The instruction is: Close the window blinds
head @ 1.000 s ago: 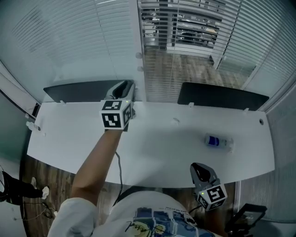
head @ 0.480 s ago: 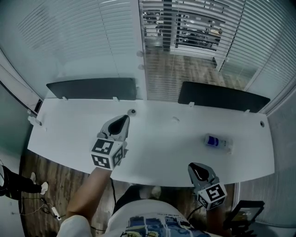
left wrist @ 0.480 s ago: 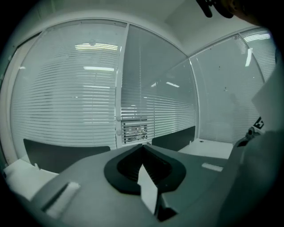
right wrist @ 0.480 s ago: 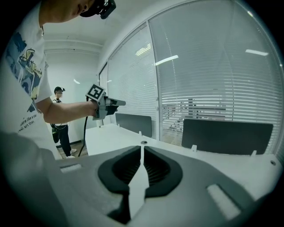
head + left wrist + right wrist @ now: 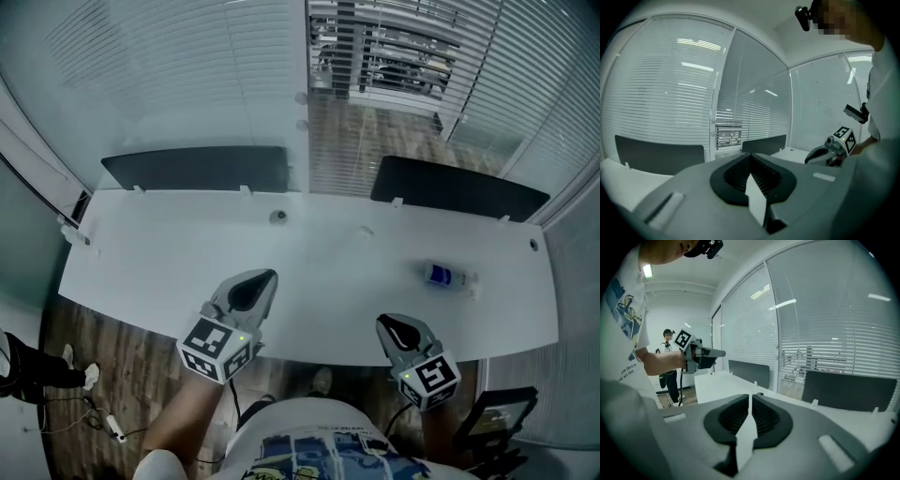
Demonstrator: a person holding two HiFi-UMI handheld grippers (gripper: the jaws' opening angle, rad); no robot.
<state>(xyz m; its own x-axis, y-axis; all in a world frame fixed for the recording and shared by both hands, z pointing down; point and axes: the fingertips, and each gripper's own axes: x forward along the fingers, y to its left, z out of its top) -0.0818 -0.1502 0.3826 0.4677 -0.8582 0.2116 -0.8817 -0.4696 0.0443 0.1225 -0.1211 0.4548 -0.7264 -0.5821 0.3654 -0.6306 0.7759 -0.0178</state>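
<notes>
Beyond the far edge of the worktop (image 5: 169,253) the window blinds (image 5: 384,56) gape at the middle, while left gripper (image 5: 265,279) and right gripper (image 5: 386,325) hover at its near edge, fingers clenched empty; a reach across may knock the bottle (image 5: 443,276).

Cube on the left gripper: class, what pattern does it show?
Black-and-white square markers cover the cube, clearest in the head view.

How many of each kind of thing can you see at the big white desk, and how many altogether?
grippers: 2, the left gripper and the right gripper
dark panels at the desk's far edge: 2, one on the left and one on the right
bottle with a blue label: 1
white desk: 1
total: 6
</notes>
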